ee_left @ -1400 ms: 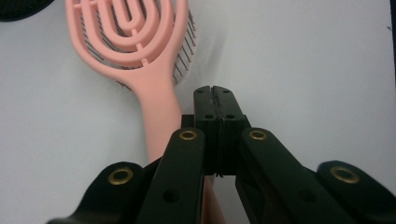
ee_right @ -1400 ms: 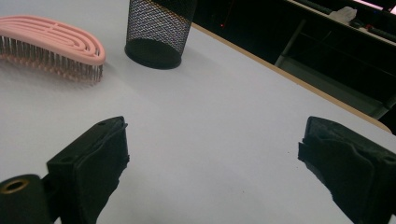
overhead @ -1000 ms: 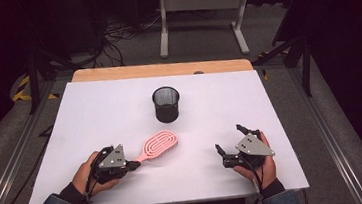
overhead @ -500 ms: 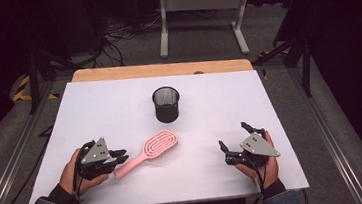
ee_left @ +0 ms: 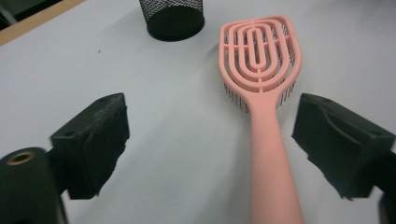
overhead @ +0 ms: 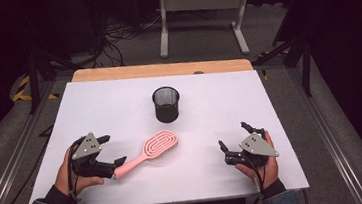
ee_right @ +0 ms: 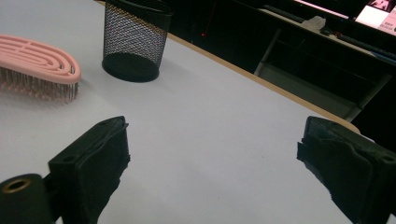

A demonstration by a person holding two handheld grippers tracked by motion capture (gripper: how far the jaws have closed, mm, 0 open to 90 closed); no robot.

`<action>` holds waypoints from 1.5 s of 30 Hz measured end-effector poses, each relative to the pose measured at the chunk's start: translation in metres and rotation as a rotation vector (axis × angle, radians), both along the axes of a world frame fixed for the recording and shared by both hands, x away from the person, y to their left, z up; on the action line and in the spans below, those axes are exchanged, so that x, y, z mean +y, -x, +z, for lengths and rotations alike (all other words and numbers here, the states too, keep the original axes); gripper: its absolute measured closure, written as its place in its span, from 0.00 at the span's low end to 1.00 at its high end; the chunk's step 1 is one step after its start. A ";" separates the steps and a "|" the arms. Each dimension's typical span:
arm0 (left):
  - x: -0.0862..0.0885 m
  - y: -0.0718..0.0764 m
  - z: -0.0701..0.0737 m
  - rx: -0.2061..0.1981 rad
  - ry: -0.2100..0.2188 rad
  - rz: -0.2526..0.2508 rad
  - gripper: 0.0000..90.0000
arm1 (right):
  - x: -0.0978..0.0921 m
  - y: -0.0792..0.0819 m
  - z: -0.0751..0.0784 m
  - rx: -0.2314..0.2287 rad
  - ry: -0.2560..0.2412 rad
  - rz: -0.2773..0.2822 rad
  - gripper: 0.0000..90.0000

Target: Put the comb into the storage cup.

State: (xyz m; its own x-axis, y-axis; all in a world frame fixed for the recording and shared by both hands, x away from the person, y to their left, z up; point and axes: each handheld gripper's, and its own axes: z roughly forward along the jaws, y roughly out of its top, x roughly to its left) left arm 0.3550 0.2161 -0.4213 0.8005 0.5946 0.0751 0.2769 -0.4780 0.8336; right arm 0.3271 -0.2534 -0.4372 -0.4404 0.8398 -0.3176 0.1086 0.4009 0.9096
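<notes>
- My left gripper sits with its jaws spread wide, nothing between them but the handle end of the pink plastic vented hairbrush, untouched.
- From that gripper the brush runs toward two o'clock on the white table, head pointing at the black wire-mesh cup.
- My right gripper is also wide, empty, well apart at three o'clock; the left is far nearer.

Denim sleeves, black grippers, grey three-cornered plates, black jaws.
</notes>
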 end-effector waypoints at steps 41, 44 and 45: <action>-0.063 -0.020 -0.010 0.183 -0.283 -0.140 0.17 | 0.000 -0.002 -0.002 0.023 -0.012 0.014 0.09; -0.066 -0.024 -0.012 0.190 -0.283 -0.145 0.17 | 0.000 -0.002 -0.002 0.021 -0.014 0.014 0.09; -0.067 -0.024 -0.012 0.194 -0.282 -0.145 0.17 | 0.000 -0.003 -0.002 0.023 -0.014 0.015 0.09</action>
